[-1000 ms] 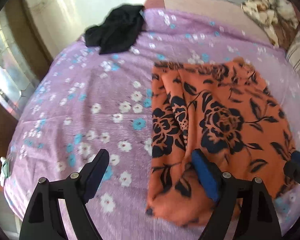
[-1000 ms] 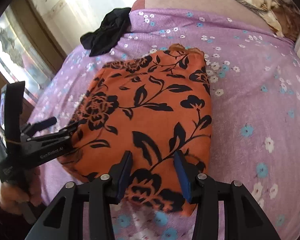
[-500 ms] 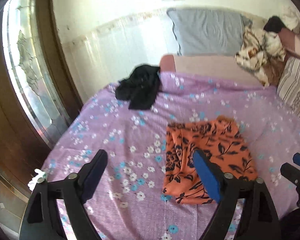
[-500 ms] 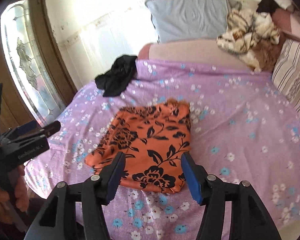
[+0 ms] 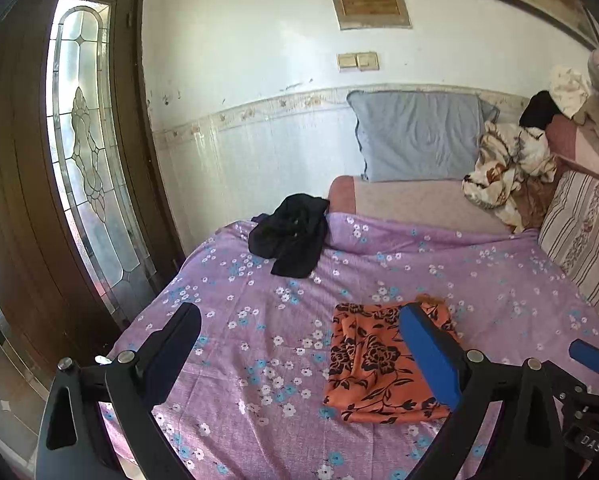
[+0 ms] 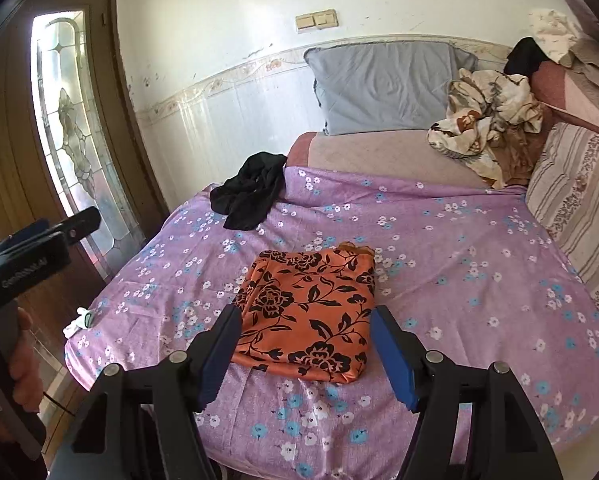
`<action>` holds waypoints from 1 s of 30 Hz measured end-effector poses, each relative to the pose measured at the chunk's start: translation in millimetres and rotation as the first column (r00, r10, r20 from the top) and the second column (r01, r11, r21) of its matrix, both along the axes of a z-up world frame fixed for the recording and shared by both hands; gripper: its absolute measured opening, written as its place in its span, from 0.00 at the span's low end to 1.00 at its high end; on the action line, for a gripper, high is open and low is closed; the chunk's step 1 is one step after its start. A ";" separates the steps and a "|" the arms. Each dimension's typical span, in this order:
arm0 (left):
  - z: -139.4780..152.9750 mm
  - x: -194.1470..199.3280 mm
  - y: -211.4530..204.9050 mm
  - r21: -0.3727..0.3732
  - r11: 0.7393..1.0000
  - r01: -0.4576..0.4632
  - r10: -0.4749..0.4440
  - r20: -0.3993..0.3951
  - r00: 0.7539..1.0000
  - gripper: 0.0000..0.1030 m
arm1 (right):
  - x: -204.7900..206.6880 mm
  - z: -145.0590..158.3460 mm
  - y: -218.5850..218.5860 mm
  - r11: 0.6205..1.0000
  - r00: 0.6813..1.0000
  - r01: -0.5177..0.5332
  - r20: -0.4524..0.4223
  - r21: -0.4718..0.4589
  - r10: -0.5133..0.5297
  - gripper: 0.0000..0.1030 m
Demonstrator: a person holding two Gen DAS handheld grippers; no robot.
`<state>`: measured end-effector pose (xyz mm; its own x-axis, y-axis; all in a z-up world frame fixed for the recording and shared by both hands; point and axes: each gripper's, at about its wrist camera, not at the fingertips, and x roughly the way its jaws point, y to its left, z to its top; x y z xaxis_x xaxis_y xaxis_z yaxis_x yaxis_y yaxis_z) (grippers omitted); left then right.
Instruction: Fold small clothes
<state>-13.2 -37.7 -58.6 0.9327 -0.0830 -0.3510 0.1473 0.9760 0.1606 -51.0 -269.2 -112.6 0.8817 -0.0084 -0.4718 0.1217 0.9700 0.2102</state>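
An orange garment with a black flower print (image 5: pixel 373 354) (image 6: pixel 307 306) lies folded into a flat rectangle on the purple flowered bedsheet (image 5: pixel 259 320) (image 6: pixel 459 248), near its front edge. A crumpled black garment (image 5: pixel 291 236) (image 6: pixel 249 190) lies at the sheet's far left corner. My left gripper (image 5: pixel 299 348) hangs above and in front of the bed, jaws wide and opening, nothing between them. My right gripper (image 6: pixel 305 350) is raised over the bed's front edge, its jaws opening and empty. The left gripper's body (image 6: pixel 31 256) shows at the left in the right wrist view, in a hand.
A grey-blue pillow (image 5: pixel 419 136) leans on the wall behind the bed. A crumpled patterned cloth (image 5: pixel 507 172) and a striped cushion (image 5: pixel 583 232) lie at the right. A brown door with a glass panel (image 5: pixel 87 152) stands at the left. A small white object (image 6: pixel 79 320) sits on the sheet's left corner.
Both grippers have risen and drawn back from the orange garment, which now lies free and looks smaller. Both pairs of jaws have widened. The wall and pillow have come into view.
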 end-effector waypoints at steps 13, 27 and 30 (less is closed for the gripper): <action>19.0 -28.8 5.6 -0.033 0.999 -0.015 0.017 0.051 0.999 0.97 | -18.7 15.9 -4.2 0.999 0.998 0.040 0.056 0.019 -0.041 0.73; 22.0 -29.1 13.9 -0.067 0.997 -0.037 0.040 0.042 0.998 0.97 | -19.7 20.9 -4.1 0.997 0.994 0.063 0.084 0.036 -0.066 0.74; 21.5 -28.8 14.8 -0.068 0.997 -0.043 0.046 0.042 0.998 0.97 | -20.1 22.5 2.7 0.998 0.994 0.056 0.093 0.018 -0.058 0.75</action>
<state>-42.1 -22.8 -37.0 0.9502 -0.0630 -0.3052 0.0978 0.9902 0.0999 -71.1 -266.5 -90.1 0.9201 -0.0531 -0.3882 0.1558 0.9586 0.2383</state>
